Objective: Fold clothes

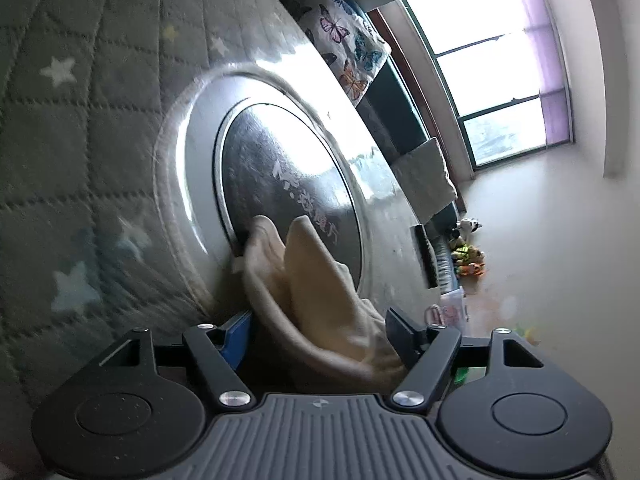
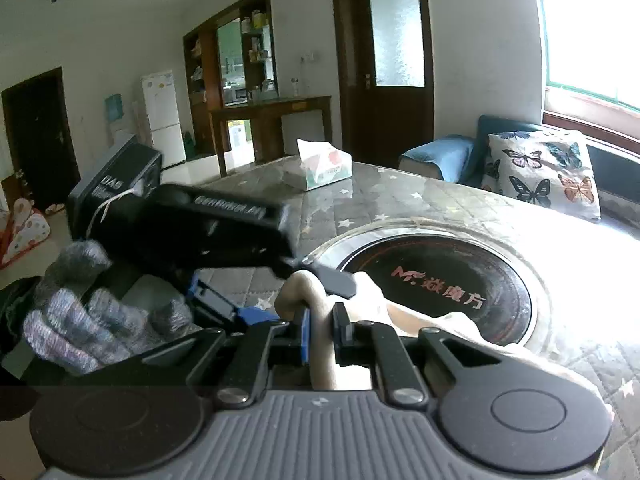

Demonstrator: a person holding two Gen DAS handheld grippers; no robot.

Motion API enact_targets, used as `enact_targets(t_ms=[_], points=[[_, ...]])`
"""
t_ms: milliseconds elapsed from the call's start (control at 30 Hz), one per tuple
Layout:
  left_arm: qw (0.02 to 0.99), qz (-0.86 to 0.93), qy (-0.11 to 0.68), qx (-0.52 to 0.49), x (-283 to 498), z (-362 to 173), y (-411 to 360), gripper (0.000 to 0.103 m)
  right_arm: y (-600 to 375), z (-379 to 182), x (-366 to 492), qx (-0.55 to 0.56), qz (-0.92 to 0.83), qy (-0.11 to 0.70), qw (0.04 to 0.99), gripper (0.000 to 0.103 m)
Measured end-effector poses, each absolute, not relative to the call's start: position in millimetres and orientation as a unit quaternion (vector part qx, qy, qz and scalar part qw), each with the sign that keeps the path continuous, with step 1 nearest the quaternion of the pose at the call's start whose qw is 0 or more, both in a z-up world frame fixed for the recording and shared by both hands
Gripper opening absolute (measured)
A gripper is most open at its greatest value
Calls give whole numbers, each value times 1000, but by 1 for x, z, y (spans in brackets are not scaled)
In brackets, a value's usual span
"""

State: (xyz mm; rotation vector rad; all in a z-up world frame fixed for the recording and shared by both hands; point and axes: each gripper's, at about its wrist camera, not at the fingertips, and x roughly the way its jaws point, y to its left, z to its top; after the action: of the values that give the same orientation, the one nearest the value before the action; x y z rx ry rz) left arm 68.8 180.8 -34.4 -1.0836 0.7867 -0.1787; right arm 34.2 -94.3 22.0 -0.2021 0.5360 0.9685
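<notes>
Pinching the beige cloth (image 2: 320, 344) in the right gripper (image 2: 320, 330), left gripper (image 1: 316, 334) spread around it: best kept taut, edges matched.

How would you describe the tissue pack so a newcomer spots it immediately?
Start at the star-quilted table with the round black cooktop set in it. At its far edge sits the tissue pack, a white soft packet with a tissue sticking up, the only white item there.
</notes>
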Motion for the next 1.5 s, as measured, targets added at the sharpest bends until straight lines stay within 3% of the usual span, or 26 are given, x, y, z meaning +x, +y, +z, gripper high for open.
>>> enact_targets(t_ms=[200, 333, 567, 667, 767, 933, 1500], points=[[776, -89, 354, -514, 73, -34, 181, 78, -86, 14, 20, -122, 471, 251, 837, 10], [770, -77, 363, -520, 76, -42, 179, 74, -84, 11, 17, -131, 478, 249, 832, 10], [765, -75, 372, -521, 78, -51, 181, 36, -83, 8, 15, -136, 485, 248, 828, 10], [773, -72, 370, -511, 79, -50, 180, 23, -83, 7, 13, -139, 487, 249, 826, 10], [785, -70, 371, -492, 78, -47, 177, 19, -86, 6, 13, -138, 486, 252, 825, 13], [807, -67, 375, -452, 78, -40, 170, 18, -112, 12, 21, -110, 466, 260, 838, 19], [852, -40, 399, -337, 85, -28, 142, 21, -248, -27, 107, -1, 239, 333, 912, 23]])
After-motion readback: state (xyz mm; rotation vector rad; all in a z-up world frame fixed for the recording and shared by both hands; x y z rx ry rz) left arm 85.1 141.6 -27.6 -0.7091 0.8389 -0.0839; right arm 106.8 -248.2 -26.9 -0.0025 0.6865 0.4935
